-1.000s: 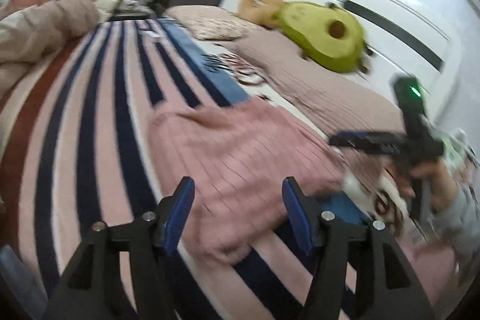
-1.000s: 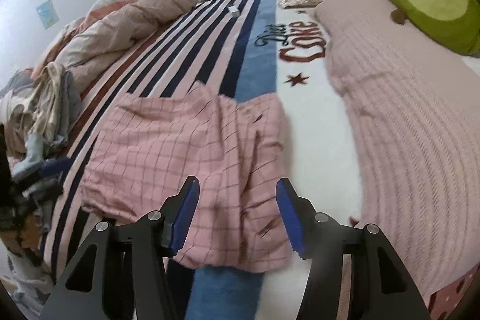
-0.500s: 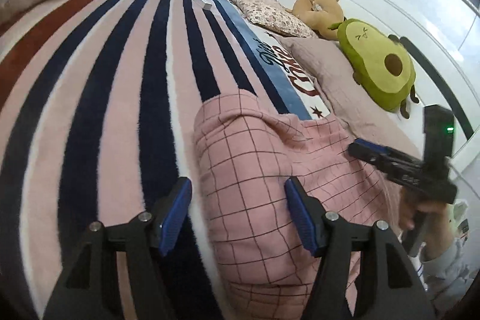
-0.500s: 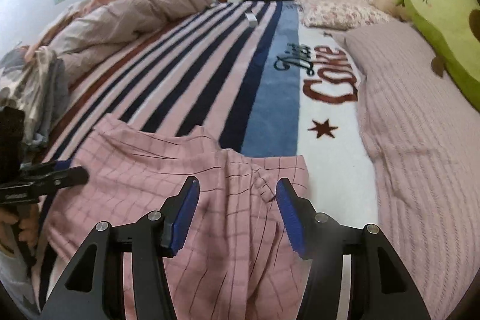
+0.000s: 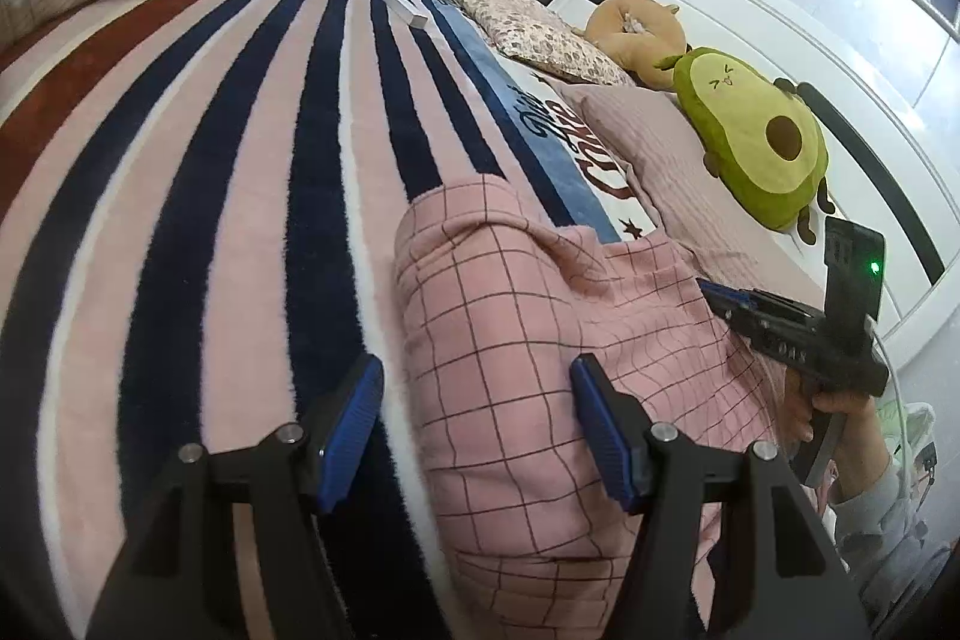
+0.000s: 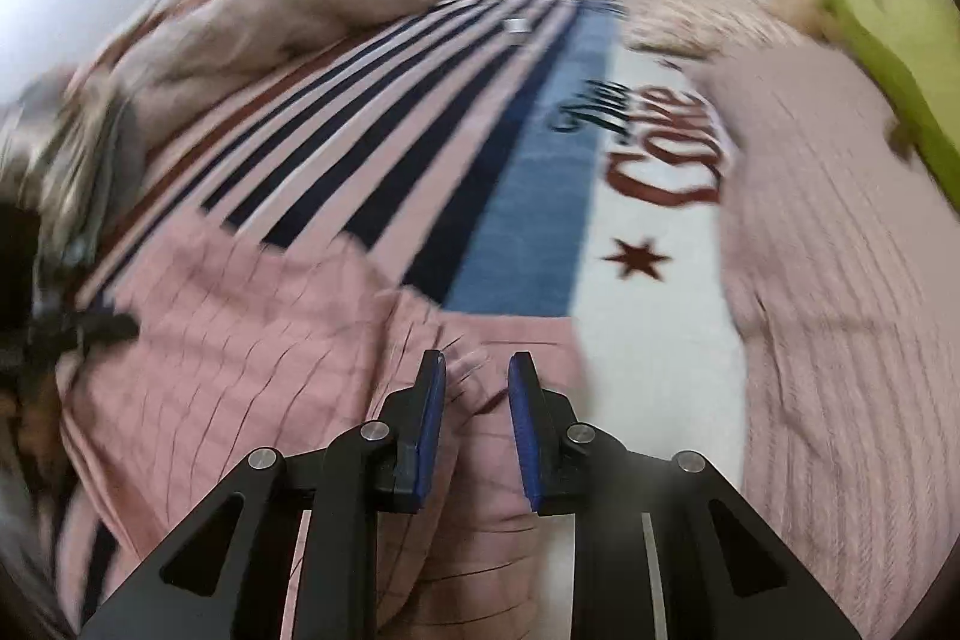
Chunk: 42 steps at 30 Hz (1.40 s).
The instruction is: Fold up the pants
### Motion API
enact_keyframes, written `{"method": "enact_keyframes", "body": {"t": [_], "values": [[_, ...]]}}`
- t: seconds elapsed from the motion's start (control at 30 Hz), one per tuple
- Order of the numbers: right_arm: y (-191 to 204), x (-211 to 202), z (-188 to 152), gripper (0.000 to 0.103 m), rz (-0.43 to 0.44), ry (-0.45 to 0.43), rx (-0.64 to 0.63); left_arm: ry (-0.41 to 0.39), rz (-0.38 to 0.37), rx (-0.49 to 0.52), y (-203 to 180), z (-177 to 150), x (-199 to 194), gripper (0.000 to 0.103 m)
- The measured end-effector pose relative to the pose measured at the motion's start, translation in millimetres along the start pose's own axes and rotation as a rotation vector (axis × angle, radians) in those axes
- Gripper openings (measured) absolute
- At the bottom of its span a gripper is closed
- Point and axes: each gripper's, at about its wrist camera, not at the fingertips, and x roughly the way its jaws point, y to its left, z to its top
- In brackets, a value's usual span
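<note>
The right gripper [image 6: 477,388] has just been closing its jaws, and they're now pinching in on a raised fold of the pink checked pants [image 6: 252,340], cloth bunching up between the blue pads [image 6: 431,430]; whether they're fully biting is hard to tell through the blur. The left gripper [image 5: 477,430] is sitting wide open over the pants' edge, gripping nothing. The pants are lying rumpled on the striped blanket [image 5: 210,160], near the avocado plush [image 5: 750,142].
</note>
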Motion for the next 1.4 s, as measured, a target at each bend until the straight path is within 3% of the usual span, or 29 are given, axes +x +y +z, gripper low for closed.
{"method": "enact_keyframes", "body": {"t": [0.1, 0.17, 0.2, 0.43, 0.5, 0.53, 0.57, 0.67, 0.83, 0.93, 1.07, 1.27, 1.4], "values": [[9, 1, -3, 0.022, 0.047, 0.005, -0.021, -0.001, 0.005, 0.007, -1, 0, 0, 0.061], [12, 4, -4, 0.051, 0.026, 0.018, -0.022, 0.0, 0.003, 0.006, -3, 0, 1, 0.061], [12, 5, -4, 0.054, 0.033, 0.024, -0.011, 0.001, 0.002, 0.005, -2, 0, 2, 0.061], [11, 5, -5, 0.054, 0.224, 0.019, 0.078, 0.0, 0.003, 0.005, -3, 0, 2, 0.061], [12, 8, -4, 0.049, 0.24, 0.029, 0.093, 0.001, 0.002, 0.004, -2, 0, 2, 0.061], [14, 9, -4, 0.034, 0.215, 0.034, 0.083, 0.0, 0.003, 0.005, -2, 0, 2, 0.061], [16, 10, -3, 0.014, 0.177, 0.032, 0.067, 0.0, 0.003, 0.005, -2, 0, 2, 0.061], [12, 4, -4, 0.005, 0.119, -0.004, 0.093, 0.0, 0.001, 0.002, -2, 0, 2, 0.061], [-12, -15, -7, 0.005, 0.119, -0.047, 0.225, 0.002, 0.001, 0.011, -4, 0, 3, 0.061], [-22, -24, -8, 0.005, -0.02, -0.051, 0.241, 0.003, 0.01, 0.017, -4, -1, 3, 0.061], [-43, -25, -8, 0.006, 0.036, -0.035, 0.317, 0.006, 0.004, 0.005, -2, -1, 3, 0.061], [-30, -21, 5, 0.008, 0.032, -0.085, 0.251, 0.004, 0.009, 0.011, -2, -2, 2, 0.061], [-14, 4, 4, 0.008, 0.066, 0.015, 0.174, 0.004, 0.007, 0.011, -2, -2, 2, 0.061]]}}
